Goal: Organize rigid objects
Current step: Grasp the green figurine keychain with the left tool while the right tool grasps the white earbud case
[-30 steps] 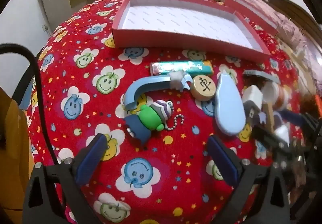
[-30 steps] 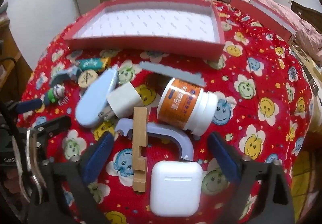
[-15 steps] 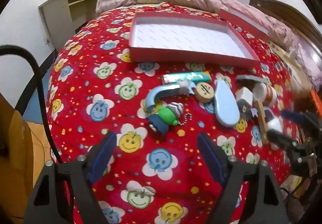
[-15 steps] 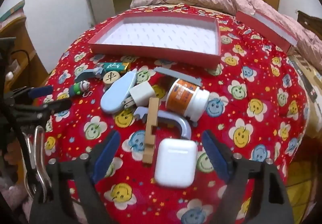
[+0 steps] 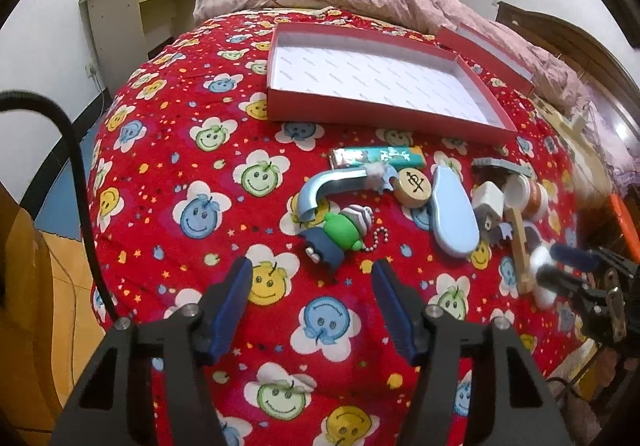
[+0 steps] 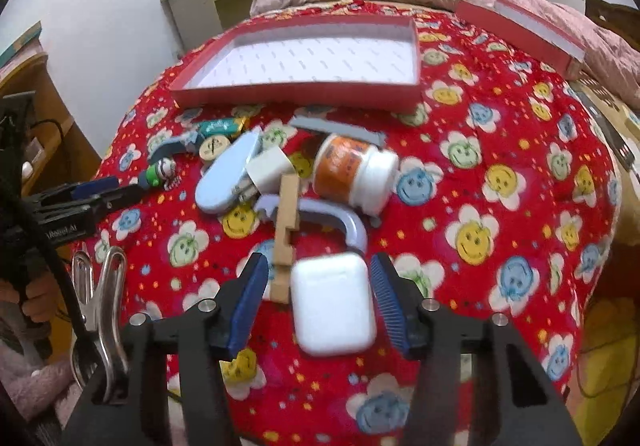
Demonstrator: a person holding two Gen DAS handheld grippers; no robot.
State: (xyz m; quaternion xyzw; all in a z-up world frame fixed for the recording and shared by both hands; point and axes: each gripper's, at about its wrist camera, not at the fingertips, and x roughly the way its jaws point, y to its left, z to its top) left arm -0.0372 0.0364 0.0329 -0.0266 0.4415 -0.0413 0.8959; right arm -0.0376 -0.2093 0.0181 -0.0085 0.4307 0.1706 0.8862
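Note:
My left gripper [image 5: 312, 266] hovers over the red smiley bedspread, its jaws closing on nothing. A green and blue toy keychain [image 5: 340, 230] lies just beyond its tips. In the right wrist view the jaws of my right gripper [image 6: 319, 264] are closing around a white earbud case [image 6: 332, 302]. The right pad is close to the case, and the left pad stands clear beside a wooden block [image 6: 286, 221]. An empty red box [image 5: 384, 113] lies further back on the bed.
Loose things lie between box and grippers: a teal bar [image 5: 376, 157], a blue curved handle [image 5: 332, 185], a wooden disc [image 5: 414, 187], a pale blue oval case [image 5: 454, 217], a white plug [image 6: 268, 169], an orange bottle [image 6: 352, 173]. The box lid [image 6: 520, 29] leans against the pink quilt.
Both grippers have drawn back from the objects and tilted up a little, so more of the room shows. Both pairs of jaws have narrowed, the right pair around the white case.

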